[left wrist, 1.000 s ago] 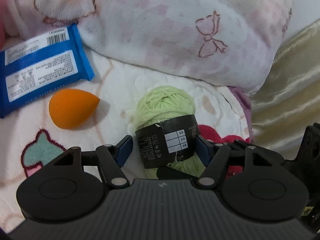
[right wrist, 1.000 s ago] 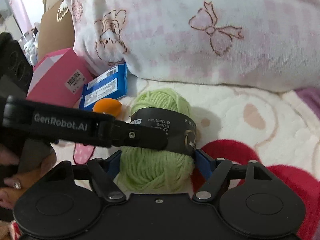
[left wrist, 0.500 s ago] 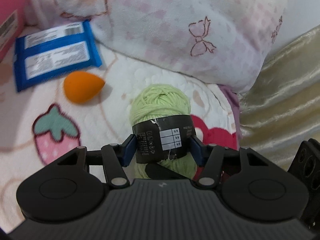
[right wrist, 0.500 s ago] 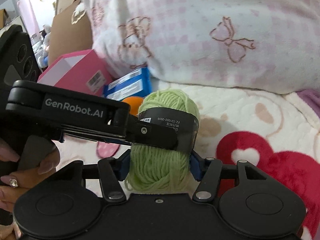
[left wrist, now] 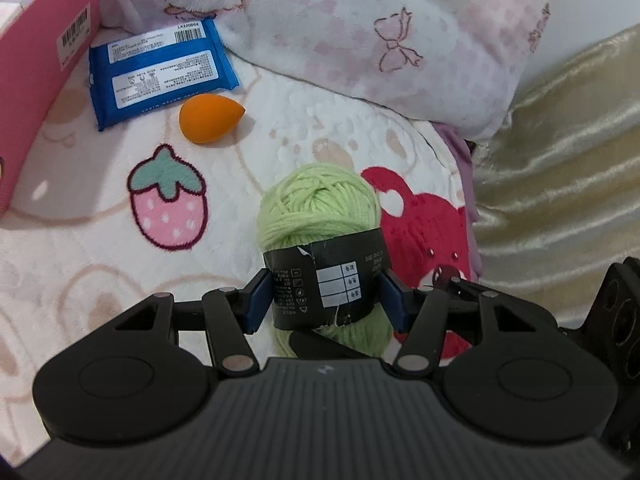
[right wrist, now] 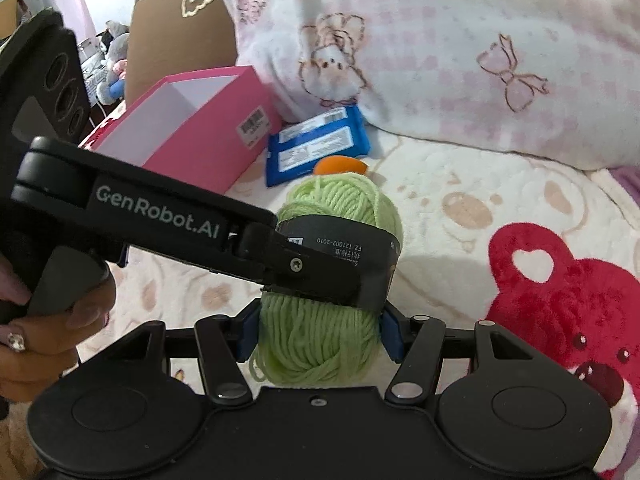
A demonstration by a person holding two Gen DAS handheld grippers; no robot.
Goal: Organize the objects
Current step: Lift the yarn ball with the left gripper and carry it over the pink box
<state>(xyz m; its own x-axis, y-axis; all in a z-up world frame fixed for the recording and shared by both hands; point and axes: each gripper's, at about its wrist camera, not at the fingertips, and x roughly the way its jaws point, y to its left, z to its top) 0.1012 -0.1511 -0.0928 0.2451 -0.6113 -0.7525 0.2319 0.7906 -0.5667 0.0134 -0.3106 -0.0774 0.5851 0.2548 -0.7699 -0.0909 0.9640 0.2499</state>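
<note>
Both grippers have lifted the green yarn ball (left wrist: 318,216) off the fleece blanket (left wrist: 100,280) and carried it toward the pink box (right wrist: 200,136); more of that box shows now than a second ago. Left gripper (left wrist: 325,300) pinches the yarn's black paper band (left wrist: 326,282) from both sides. Right gripper (right wrist: 318,334) clamps the lower strands of yarn. Orange sponge (left wrist: 210,118) and blue packet (left wrist: 160,72) lie beyond the yarn, beside the box. Pillow (right wrist: 460,52) sits behind the yarn.
</note>
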